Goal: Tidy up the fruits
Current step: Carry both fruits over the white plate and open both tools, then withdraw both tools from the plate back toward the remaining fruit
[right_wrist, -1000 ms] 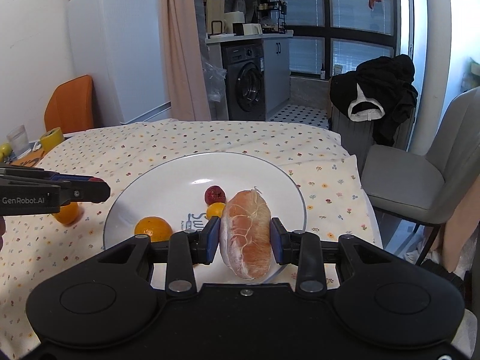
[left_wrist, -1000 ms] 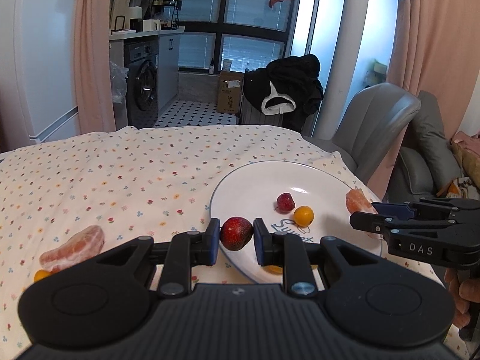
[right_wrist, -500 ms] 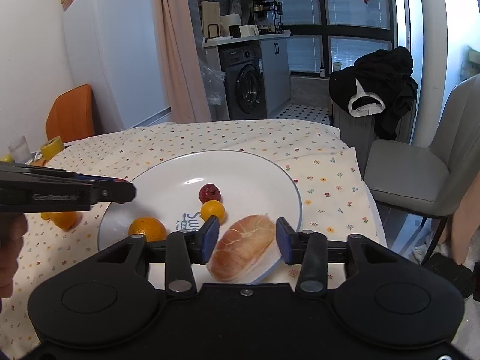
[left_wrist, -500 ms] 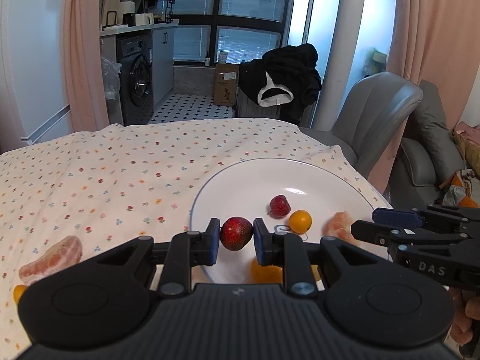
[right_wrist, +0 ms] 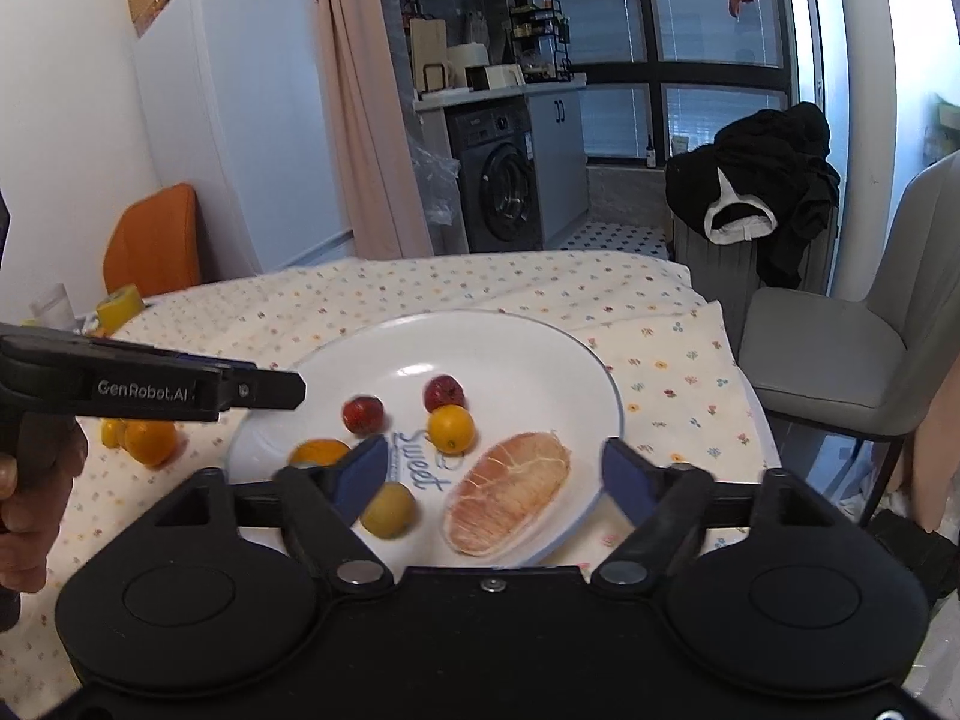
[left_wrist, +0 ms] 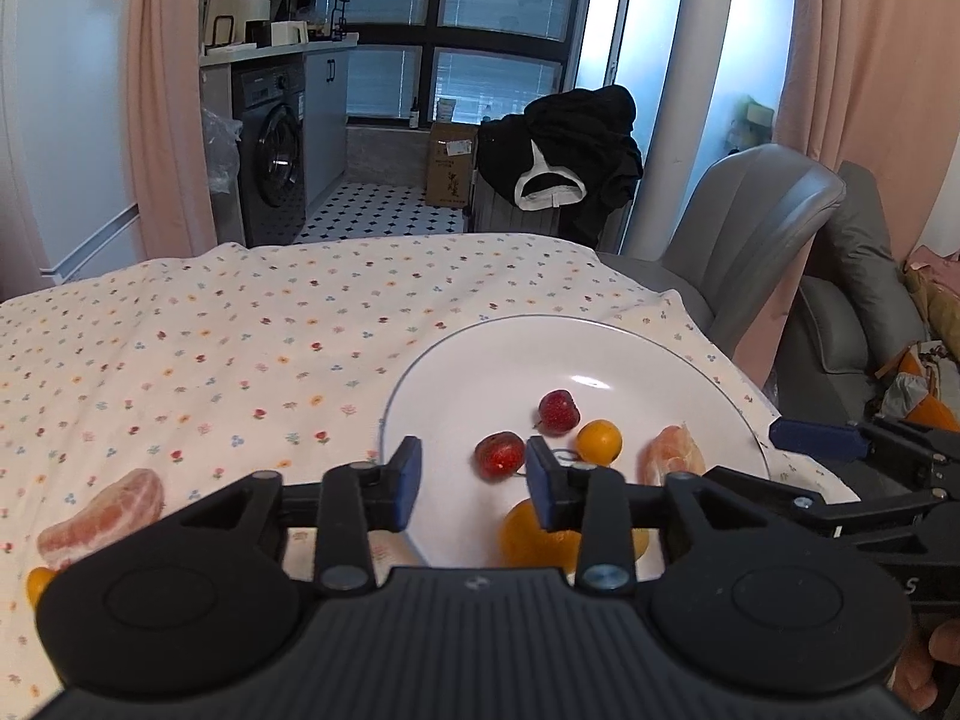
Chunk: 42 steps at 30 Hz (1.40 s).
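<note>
Both grippers: fingers wide open, empty. Next: segment (left_wrist: 102, 509) on worktop, 9 o'clock of plate (left_wrist: 690, 354). Soft, light; grip gently across its middle.

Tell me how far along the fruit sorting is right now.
Mostly done: the plate holds two red fruits, a small orange, a peeled segment, another orange and a yellowish fruit. Nothing is in hand; left gripper and right gripper are open. Left: a segment and oranges on the cloth.
</note>
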Motion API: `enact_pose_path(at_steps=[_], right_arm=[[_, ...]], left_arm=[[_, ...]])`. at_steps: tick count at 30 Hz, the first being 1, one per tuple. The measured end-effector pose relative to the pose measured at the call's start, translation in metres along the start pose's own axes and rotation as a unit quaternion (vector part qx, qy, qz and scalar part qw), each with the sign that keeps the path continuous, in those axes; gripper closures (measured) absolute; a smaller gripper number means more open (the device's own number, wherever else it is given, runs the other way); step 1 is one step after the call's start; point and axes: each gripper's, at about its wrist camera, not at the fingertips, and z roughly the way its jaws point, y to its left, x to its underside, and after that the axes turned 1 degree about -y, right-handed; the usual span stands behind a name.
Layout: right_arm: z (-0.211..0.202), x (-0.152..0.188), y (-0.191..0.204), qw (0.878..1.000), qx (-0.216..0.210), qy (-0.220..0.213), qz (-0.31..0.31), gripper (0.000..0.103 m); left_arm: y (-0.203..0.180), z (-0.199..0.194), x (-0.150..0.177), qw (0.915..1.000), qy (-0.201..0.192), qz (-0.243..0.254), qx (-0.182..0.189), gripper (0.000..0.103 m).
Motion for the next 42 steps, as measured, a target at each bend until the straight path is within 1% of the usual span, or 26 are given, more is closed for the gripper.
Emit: enact_pose_path(at_steps=[1, 3, 4, 6, 7, 9, 11, 14, 25, 31, 37, 42], right_arm=[[-0.001, -0.001, 0.002, 1.0, -0.003, -0.003, -0.001, 0.021], [-0.002, -0.003, 0.007, 1.0, -0.004, -0.006, -0.008, 0.019], [-0.002, -0.004, 0.01, 1.0, -0.005, -0.006, -0.011, 0.017], [-0.002, -0.005, 0.015, 1.0, -0.011, -0.004, -0.013, 0.016], [-0.002, -0.006, 0.018, 1.0, -0.013, -0.003, -0.015, 0.015], [-0.002, -0.006, 0.024, 1.0, -0.016, -0.002, -0.02, 0.013], [-0.003, -0.007, 0.03, 1.0, -0.018, -0.005, -0.024, 0.007], [-0.003, -0.008, 0.037, 0.999, -0.015, -0.01, -0.028, 0.0], [0.0, -0.014, 0.064, 0.999, -0.025, -0.013, -0.032, 0.0], [0.001, -0.016, 0.079, 0.998, -0.048, -0.019, -0.036, 0.0], [0.003, -0.018, 0.097, 0.996, -0.062, -0.021, -0.055, 0.0], [0.005, -0.022, 0.111, 0.995, -0.082, -0.021, -0.059, 0.0]], left_arm=[[0.002, -0.004, 0.0, 1.0, -0.003, -0.001, 0.001, 0.061], [0.005, -0.01, 0.001, 1.0, -0.007, -0.002, -0.003, 0.052], [0.006, -0.013, 0.001, 0.9999, -0.008, -0.003, -0.007, 0.049], [0.01, -0.018, 0.002, 0.9998, -0.007, -0.003, -0.016, 0.041], [0.012, -0.021, 0.002, 0.9998, -0.005, -0.004, -0.018, 0.038], [0.017, -0.026, 0.003, 0.9997, -0.003, -0.005, -0.025, 0.029], [0.023, -0.032, 0.005, 0.9992, -0.007, -0.008, -0.038, 0.025], [0.033, -0.04, 0.008, 0.9989, -0.008, -0.017, -0.043, 0.025], [0.07, -0.069, 0.023, 0.9963, -0.014, -0.046, -0.071, 0.024], [0.085, -0.083, 0.032, 0.9959, -0.018, -0.054, -0.07, 0.024], [0.099, -0.097, 0.038, 0.9945, -0.026, -0.06, -0.081, 0.024], [0.112, -0.109, 0.042, 0.9933, -0.03, -0.069, -0.088, 0.024]])
